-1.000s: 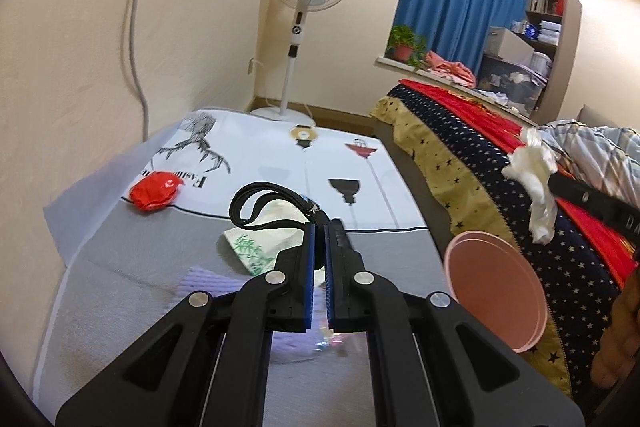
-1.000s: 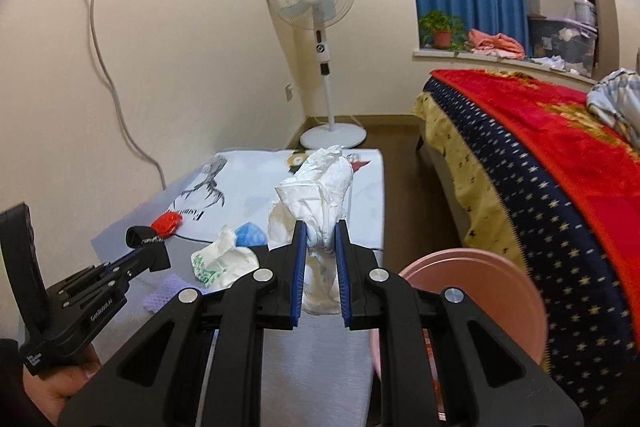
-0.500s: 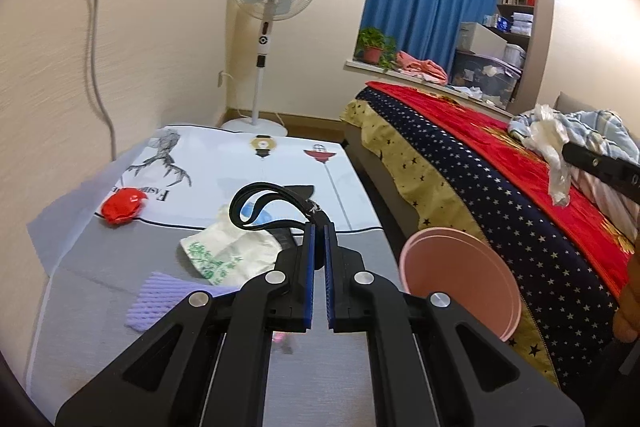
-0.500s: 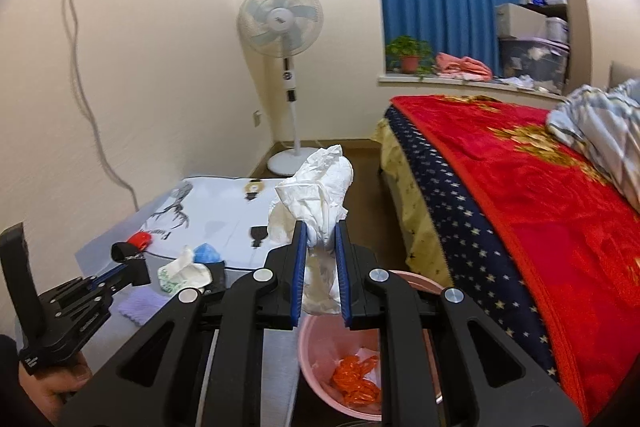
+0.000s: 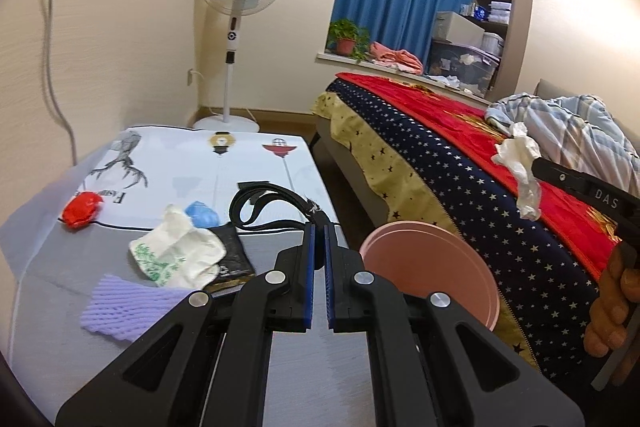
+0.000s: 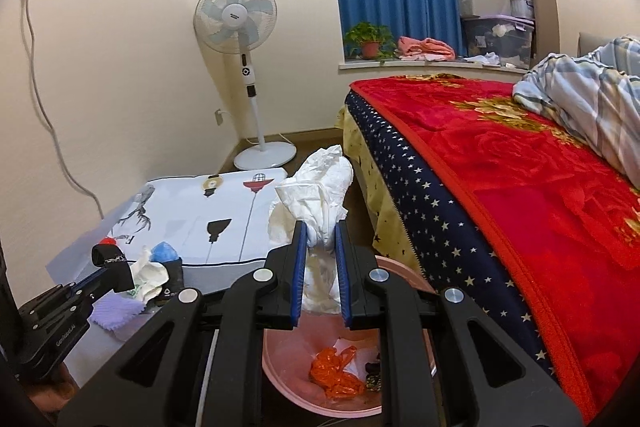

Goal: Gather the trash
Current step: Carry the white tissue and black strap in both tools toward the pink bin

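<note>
Right tongs (image 6: pixel 320 247) clamped on tissue wad (image 6: pixel 316 195) over pink bin (image 6: pixel 280 359); left tongs (image 5: pixel 318 247) together on black strap (image 5: pixel 264 203). Risk: tissue snags on pads, drops outside the rim.

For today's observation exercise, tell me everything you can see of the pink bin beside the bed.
The pink bin is a round, smooth-walled tub that looks like plastic, standing upright and open-topped on the floor between the low table and the bed. Its inside is paler pink. At the bottom lie a crumpled orange wrapper, a scrap of white paper and something small and dark. The right claw holds a white tissue wad over the opening; the wad does not reach the bin. The bin's far rim stands close to the bed's starred cover.
</note>
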Demonstrator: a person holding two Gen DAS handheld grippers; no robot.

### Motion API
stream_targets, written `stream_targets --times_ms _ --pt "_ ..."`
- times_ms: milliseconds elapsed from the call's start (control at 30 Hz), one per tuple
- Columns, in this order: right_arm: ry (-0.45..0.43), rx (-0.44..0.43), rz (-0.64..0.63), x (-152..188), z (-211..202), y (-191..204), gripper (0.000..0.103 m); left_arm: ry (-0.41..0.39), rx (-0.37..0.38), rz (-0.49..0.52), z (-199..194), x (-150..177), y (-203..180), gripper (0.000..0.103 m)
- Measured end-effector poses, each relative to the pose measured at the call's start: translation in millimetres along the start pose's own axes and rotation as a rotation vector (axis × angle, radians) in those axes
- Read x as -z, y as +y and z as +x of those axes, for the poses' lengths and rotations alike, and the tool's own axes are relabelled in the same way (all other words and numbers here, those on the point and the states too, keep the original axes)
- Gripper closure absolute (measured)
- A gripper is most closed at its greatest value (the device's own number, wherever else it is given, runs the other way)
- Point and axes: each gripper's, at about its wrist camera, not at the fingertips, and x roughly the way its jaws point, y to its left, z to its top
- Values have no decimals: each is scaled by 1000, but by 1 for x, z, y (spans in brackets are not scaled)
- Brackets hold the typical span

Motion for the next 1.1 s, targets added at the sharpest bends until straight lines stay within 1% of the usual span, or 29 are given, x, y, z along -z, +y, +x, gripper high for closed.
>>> stream_targets --times_ms 367,633,1100 --pt "8 29 42 0 5 -19 88 28 42 19 24 1 -34 99" --pt "8 57 39 -1 8 -24 88 42 69 38 39 2 -55 99" --pt "20 76 73 0 10 -31 88 65 104 55 52 7 -75 99"
